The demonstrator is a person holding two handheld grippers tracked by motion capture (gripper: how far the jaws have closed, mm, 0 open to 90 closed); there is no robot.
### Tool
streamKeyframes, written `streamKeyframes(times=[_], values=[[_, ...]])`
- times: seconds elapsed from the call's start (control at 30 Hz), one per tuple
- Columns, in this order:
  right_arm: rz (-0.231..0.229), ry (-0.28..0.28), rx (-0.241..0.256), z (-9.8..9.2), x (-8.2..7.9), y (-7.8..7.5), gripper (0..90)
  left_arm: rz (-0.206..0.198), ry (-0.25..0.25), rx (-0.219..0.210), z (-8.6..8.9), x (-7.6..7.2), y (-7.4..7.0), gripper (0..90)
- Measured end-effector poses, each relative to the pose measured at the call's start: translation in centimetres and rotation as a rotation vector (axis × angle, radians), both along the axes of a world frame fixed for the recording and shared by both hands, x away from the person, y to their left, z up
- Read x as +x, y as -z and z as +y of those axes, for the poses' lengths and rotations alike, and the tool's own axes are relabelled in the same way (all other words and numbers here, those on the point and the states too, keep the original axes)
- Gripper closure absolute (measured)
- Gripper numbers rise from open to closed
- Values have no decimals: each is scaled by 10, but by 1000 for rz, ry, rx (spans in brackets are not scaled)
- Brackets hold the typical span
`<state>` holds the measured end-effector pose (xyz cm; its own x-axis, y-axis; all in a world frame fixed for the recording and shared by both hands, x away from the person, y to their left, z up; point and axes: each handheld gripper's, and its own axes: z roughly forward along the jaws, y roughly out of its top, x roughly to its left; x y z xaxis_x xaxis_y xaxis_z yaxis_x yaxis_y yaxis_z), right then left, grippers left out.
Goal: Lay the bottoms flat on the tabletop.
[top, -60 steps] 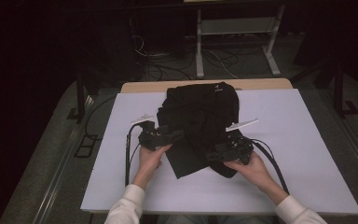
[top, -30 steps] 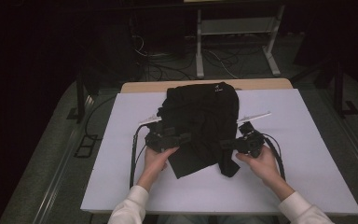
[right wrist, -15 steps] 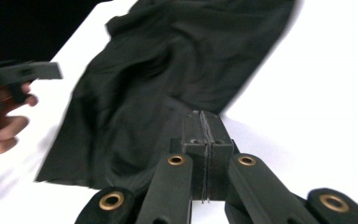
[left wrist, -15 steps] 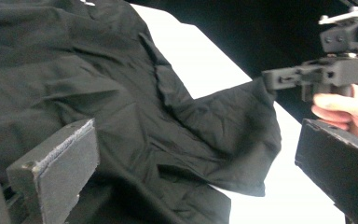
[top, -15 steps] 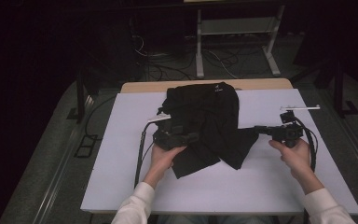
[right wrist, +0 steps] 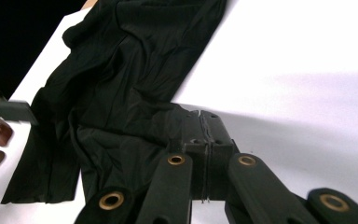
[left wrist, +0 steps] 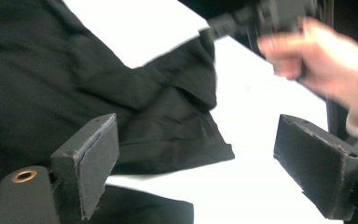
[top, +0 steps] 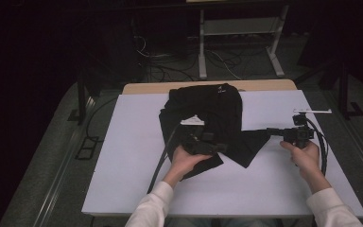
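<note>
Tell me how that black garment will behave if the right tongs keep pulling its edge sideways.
The black garment looks limp: it creases and drapes flat, so it will probably stretch out rather than slide whole. The right tongs are shut on a thin edge, which may slip. It seems light.

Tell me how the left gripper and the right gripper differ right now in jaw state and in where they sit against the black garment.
The left gripper has its jaws wide open with nothing between them; the right gripper is shut on a corner of the black garment. The left gripper sits over the garment's near middle, while the right gripper is off to the side above the white table, stretching that corner out. Both are hand-held with black jaws.
</note>
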<state>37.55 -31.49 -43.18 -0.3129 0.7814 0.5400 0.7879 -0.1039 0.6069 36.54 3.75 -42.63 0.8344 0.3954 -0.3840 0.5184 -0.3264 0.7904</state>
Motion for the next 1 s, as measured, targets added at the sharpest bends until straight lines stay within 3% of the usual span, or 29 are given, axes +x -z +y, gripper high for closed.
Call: streamKeyframes(times=[0.13,0.27,0.47,0.6,0.7,0.83,1.0], values=[[5,-8,-6,2,0,1,885,-73,108,130,-33,-4,8,203],[8,-5,6,1,1,3,885,-99,194,196,-60,-3,12,254],[17,-3,16,-1,2,5,885,-116,223,246,-76,4,19,355],[21,2,19,-3,3,7,885,-123,262,313,-80,7,25,460],[24,8,29,-5,3,7,885,-139,264,322,-81,7,25,595],[24,9,31,-5,3,7,885,-87,277,285,-82,8,29,836],[26,15,32,-8,1,6,885,-98,256,291,-84,5,27,891]])
